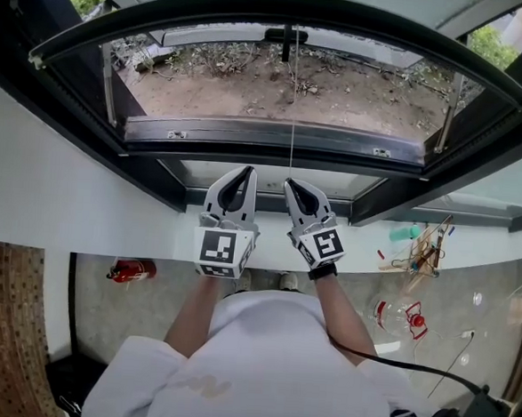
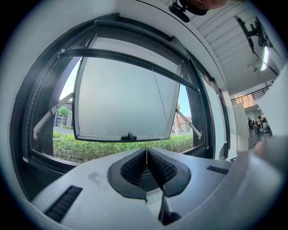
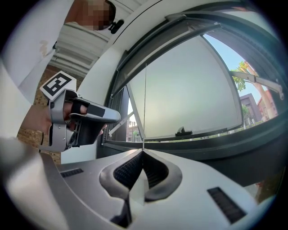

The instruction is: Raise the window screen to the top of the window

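A thin pull cord (image 1: 293, 116) hangs from the dark rail (image 1: 288, 7) across the top of the window. The right gripper (image 1: 289, 184) is shut on this cord, which runs straight up from its jaws (image 3: 143, 152) in the right gripper view. Beside it, the left gripper (image 1: 246, 170) is level at about the same height. In the left gripper view the cord (image 2: 150, 103) slants down into the closed jaws (image 2: 146, 150), pinched between the ribbed pads. No screen mesh shows across the opening. The frosted sash (image 2: 121, 99) is swung outward.
The sash's lower frame (image 1: 275, 137) with its handle (image 2: 129, 136) juts out over the ground outside. A white sill (image 1: 108, 228) runs below the grippers. On the floor lie a red extinguisher (image 1: 132, 270) and a clear jug (image 1: 401, 315); small items (image 1: 423, 250) sit at right.
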`<state>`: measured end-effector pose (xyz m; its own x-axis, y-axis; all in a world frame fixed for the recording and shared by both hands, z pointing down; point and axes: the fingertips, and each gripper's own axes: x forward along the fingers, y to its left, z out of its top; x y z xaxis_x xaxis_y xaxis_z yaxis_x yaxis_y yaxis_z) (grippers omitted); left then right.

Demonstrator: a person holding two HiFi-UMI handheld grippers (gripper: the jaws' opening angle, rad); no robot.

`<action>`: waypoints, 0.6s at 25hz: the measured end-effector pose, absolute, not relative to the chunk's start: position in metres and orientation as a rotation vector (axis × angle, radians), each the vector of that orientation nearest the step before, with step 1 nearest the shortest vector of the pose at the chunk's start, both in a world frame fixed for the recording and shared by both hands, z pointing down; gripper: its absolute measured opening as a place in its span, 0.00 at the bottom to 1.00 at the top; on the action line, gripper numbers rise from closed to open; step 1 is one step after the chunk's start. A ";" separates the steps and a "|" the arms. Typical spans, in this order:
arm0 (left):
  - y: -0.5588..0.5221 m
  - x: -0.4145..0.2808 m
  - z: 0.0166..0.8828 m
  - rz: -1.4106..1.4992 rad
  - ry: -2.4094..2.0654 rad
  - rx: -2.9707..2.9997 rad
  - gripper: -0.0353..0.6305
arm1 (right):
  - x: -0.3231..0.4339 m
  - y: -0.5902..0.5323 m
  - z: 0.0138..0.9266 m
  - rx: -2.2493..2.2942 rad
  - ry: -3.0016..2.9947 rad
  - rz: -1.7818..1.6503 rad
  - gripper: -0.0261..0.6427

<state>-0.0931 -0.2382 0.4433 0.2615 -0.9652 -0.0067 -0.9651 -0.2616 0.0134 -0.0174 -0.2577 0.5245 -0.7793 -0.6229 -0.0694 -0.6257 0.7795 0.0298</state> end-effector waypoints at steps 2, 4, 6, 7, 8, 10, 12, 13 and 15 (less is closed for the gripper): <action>-0.238 -0.090 0.444 -0.015 -1.902 2.495 0.06 | -0.016 -0.259 0.520 -1.026 2.902 0.078 0.04; -0.239 -0.088 0.444 -0.015 -1.895 2.498 0.06 | -0.016 -0.259 0.515 -1.025 2.896 0.075 0.04; -0.239 -0.088 0.443 -0.014 -1.892 2.502 0.06 | -0.018 -0.258 0.511 -1.018 2.888 0.075 0.04; -0.239 -0.088 0.444 -0.015 -1.894 2.502 0.06 | -0.019 -0.258 0.509 -1.013 2.884 0.076 0.04; -0.239 -0.088 0.444 -0.017 -1.896 2.501 0.06 | -0.019 -0.258 0.507 -1.009 2.878 0.078 0.04; -0.242 -0.088 0.443 -0.025 -1.901 2.502 0.06 | -0.019 -0.259 0.500 -1.000 2.864 0.088 0.04; -0.243 -0.087 0.442 -0.023 -1.905 2.504 0.06 | -0.019 -0.261 0.491 -0.988 2.846 0.101 0.04; -0.243 -0.086 0.443 -0.014 -1.906 2.503 0.06 | -0.018 -0.260 0.487 -0.987 2.837 0.108 0.04; -0.243 -0.083 0.443 0.005 -1.905 2.505 0.06 | -0.017 -0.261 0.478 -1.005 2.821 0.130 0.04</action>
<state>-0.0832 -0.2433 0.4435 0.2669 -0.9637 -0.0010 -0.9637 -0.2669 -0.0062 -0.0170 -0.2606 0.4783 -0.7661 -0.6214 -0.1642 -0.6339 0.7728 0.0327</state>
